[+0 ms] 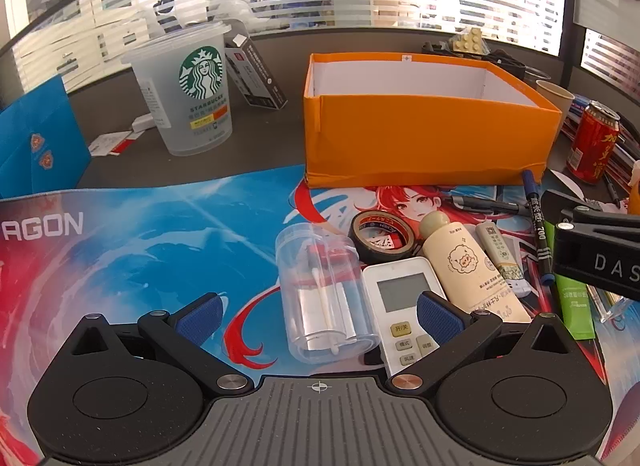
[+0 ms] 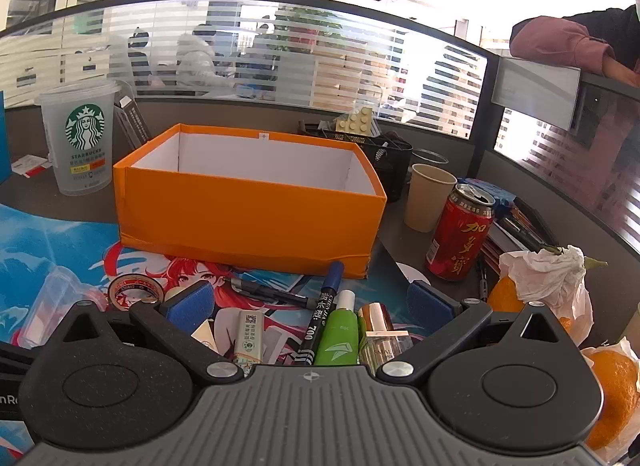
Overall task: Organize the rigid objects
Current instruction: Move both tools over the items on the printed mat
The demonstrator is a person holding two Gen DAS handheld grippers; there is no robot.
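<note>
Orange box (image 1: 432,137) open-topped, straddling the mat's far edge. Left gripper (image 1: 320,316) fingers wide above clear jar (image 1: 320,290) and remote (image 1: 404,306).

Right gripper (image 2: 308,304) fingers wide over marker (image 2: 322,314), green tube (image 2: 338,334), just short of the box's near wall.

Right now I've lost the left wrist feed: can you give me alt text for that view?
The open left gripper hovers over a clear plastic jar lying on its side and a white remote on the printed desk mat. Tape roll, cream bottle and marker lie rightward; the orange box stands behind.
</note>
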